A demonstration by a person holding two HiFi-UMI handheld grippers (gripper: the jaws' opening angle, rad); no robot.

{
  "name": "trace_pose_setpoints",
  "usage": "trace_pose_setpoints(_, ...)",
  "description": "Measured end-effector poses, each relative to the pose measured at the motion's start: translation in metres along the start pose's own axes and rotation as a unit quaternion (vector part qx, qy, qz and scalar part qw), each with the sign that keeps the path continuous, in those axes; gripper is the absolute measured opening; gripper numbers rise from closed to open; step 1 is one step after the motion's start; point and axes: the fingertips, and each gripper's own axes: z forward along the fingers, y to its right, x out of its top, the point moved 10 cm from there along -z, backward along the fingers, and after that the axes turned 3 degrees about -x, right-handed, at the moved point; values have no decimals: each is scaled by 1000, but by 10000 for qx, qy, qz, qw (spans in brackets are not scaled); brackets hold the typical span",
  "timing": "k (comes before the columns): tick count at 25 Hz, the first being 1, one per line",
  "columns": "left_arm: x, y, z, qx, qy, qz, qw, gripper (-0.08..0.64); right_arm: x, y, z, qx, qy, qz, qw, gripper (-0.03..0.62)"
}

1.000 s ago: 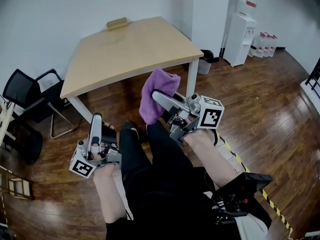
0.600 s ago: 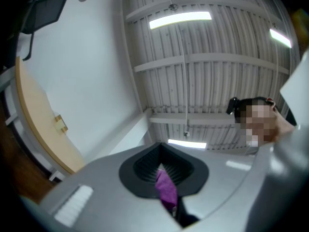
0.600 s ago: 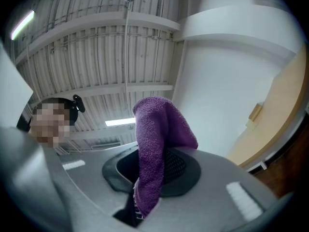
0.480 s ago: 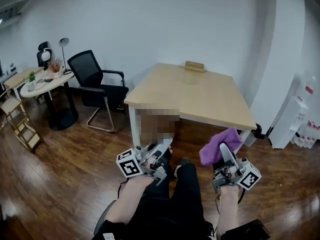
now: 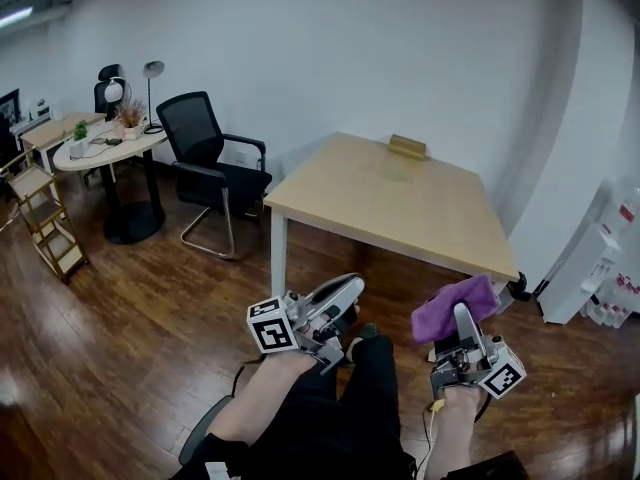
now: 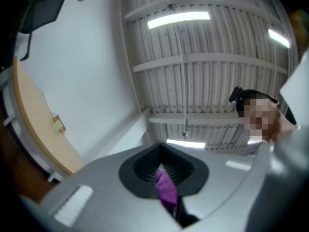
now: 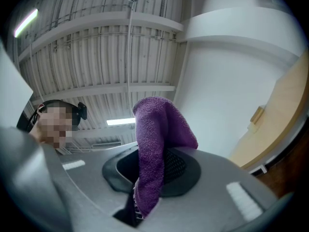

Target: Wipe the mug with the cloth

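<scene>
Purple cloth up in the right claw!

The nubbly, terry-like purple cloth (image 5: 445,311) folds in a soft hump over the tip of the right claw (image 5: 463,315), whose smooth grey jaws are pinched tight on it, in the air just near of the pale wooden tabletop's (image 5: 390,198) right corner. The left claw (image 5: 343,290) is clamped fully together, with a purple sliver at its seam.

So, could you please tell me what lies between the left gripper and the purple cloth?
Only bare wooden floor, as the head view shows; the left gripper and the cloth, clamped in the right gripper, stand apart.
</scene>
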Motion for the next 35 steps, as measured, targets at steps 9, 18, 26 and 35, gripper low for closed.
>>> trace_pose_setpoints(9,1,3,2,-24,-14,-21,10000,0,1,-7,-2,12,88,-88,9999,57)
trace_pose_setpoints(18,-5,3,4,-20,-57,-55,10000,0,1,-7,-6,-14,51,-179,9998,57)
trace_pose_setpoints(26,-7,2,5,-24,-99,-88,9999,0,2,-5,-9,-117,9,-392,9992,57)
trace_pose_setpoints(35,-9,2,8,-57,-132,-126,9998,0,5,-6,-10,-136,19,-466,9988,57)
